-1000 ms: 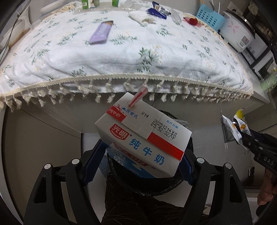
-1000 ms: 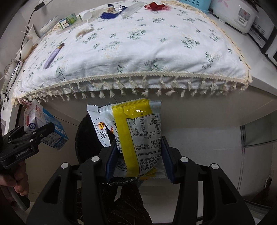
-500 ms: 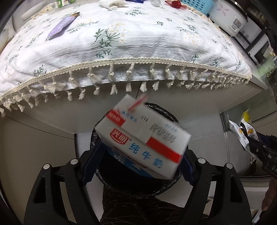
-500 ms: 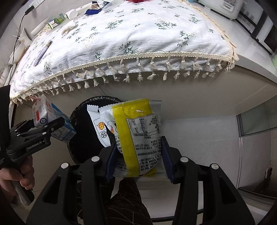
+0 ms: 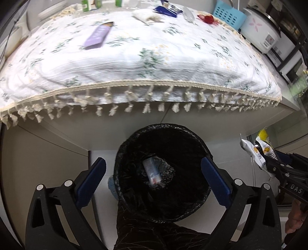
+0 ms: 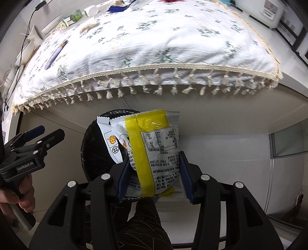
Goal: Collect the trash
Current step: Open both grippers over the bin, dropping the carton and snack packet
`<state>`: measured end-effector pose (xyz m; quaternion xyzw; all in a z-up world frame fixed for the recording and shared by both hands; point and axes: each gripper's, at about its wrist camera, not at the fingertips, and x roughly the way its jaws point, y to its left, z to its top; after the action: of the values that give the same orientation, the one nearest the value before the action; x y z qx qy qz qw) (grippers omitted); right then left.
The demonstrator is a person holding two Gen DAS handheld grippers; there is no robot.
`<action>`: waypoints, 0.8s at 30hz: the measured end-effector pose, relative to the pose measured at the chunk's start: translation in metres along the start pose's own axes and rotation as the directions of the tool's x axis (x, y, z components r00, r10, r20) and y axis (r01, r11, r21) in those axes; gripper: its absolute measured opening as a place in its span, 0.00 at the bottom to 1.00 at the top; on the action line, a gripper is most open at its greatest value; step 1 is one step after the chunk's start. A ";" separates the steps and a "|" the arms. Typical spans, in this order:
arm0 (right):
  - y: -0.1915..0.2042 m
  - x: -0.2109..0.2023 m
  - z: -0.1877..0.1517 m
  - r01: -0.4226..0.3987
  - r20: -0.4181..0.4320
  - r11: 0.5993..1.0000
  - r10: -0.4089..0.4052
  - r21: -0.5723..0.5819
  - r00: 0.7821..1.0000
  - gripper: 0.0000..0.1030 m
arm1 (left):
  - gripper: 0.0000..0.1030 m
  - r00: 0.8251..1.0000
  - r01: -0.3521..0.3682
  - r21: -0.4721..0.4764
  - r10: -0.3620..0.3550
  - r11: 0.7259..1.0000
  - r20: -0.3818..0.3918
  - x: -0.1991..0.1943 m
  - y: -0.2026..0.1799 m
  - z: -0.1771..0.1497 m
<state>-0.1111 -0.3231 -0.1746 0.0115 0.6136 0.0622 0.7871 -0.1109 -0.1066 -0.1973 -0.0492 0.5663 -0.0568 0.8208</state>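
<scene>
My left gripper hangs over the black-lined trash bin, its jaws opening wide with nothing between them. The milk carton lies at the bottom of the bin. My right gripper is shut on a yellow and white snack packet, held just right of the bin. In the left wrist view that packet shows at the right edge. More trash lies on the flowered tablecloth: a purple wrapper, a crumpled tissue, a blue wrapper and a red scrap.
The table's fringed edge overhangs the bin. A blue basket and a white rice cooker stand at the far right. Small cartons sit at the table's far left corner. A dark patterned trouser leg is below the grippers.
My left gripper opened and the milk carton dropped out of it into the bin. The right gripper kept its hold on the snack packet and shifted slightly toward the bin.
</scene>
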 end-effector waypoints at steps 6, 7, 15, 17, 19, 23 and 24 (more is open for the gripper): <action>0.018 0.009 0.005 -0.015 -0.009 0.999 0.014 -0.038 1.000 0.44 | 0.94 0.999 -0.023 -0.022 0.024 0.999 0.024 -0.014 0.017 0.002; 0.021 0.011 0.007 -0.017 -0.012 0.999 0.017 -0.044 1.000 0.44 | 0.94 0.999 -0.027 -0.025 0.028 0.999 0.028 -0.016 0.019 0.002; 0.046 0.029 0.016 -0.030 -0.029 0.995 0.027 -0.092 0.999 0.44 | 0.94 0.997 -0.056 -0.066 0.058 0.996 0.042 -0.030 0.044 0.001; 0.052 0.034 0.018 -0.032 -0.035 0.994 0.028 -0.103 0.999 0.44 | 0.94 0.997 -0.064 -0.077 0.067 0.995 0.041 -0.032 0.051 0.000; 0.057 0.038 0.019 -0.032 -0.038 0.993 0.028 -0.112 0.999 0.44 | 0.94 0.997 -0.070 -0.086 0.073 0.994 0.040 -0.033 0.057 -0.001; 0.068 0.043 0.021 -0.028 -0.036 0.991 0.023 -0.130 0.999 0.50 | 0.94 0.996 -0.079 -0.098 0.083 0.992 0.042 -0.037 0.066 -0.001; 0.069 0.044 0.022 -0.027 -0.034 0.991 0.023 -0.132 0.999 0.50 | 0.94 0.996 -0.080 -0.099 0.084 0.992 0.042 -0.037 0.067 -0.001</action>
<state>-0.0855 -0.2482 -0.2047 -0.0341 0.6205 0.1129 0.7753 -0.1222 -0.0352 -0.1730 -0.0669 0.5508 0.0058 0.8320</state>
